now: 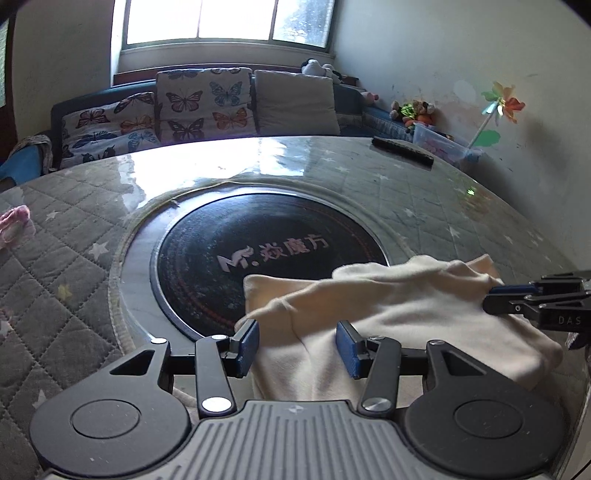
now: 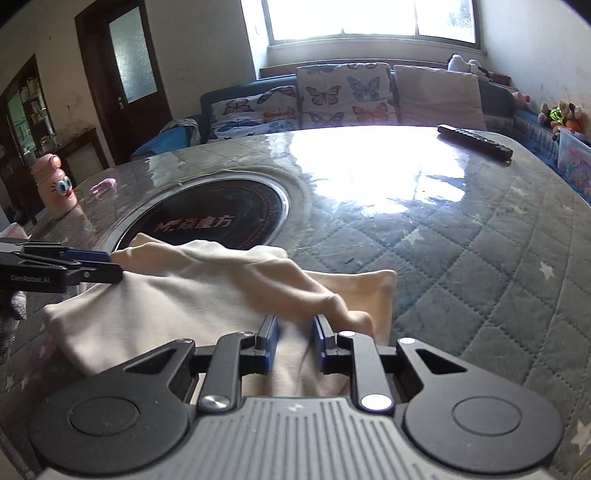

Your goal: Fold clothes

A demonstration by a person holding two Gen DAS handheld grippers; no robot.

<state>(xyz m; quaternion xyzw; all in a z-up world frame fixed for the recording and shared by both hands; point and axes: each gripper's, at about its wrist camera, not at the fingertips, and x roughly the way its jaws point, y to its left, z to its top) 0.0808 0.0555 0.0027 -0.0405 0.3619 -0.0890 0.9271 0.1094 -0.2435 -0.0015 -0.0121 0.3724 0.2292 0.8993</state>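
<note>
Quilted table cover point(image 1: 66, 266) and a black round hob point(image 1: 266, 258) were seen under the cream garment point(image 1: 388, 310), whose near edge was cut off by the left gripper point(image 1: 297, 349), jaws spread. The right gripper point(image 2: 291, 343) was narrowed on a bunched fold; true contact couldn't be judged

Home living room. Beyond the fingers: sofa point(image 1: 207, 107) carrying butterfly-print cushions point(image 2: 343, 96) under a window point(image 1: 225, 20); stuffed toys point(image 2: 561, 114) sitting far right; wooden door point(image 2: 125, 62) standing far left; remote control point(image 2: 474, 142) lying on the quilt-covered counter point(image 2: 498, 258) with its inset cooktop point(image 1: 258, 254).
</note>
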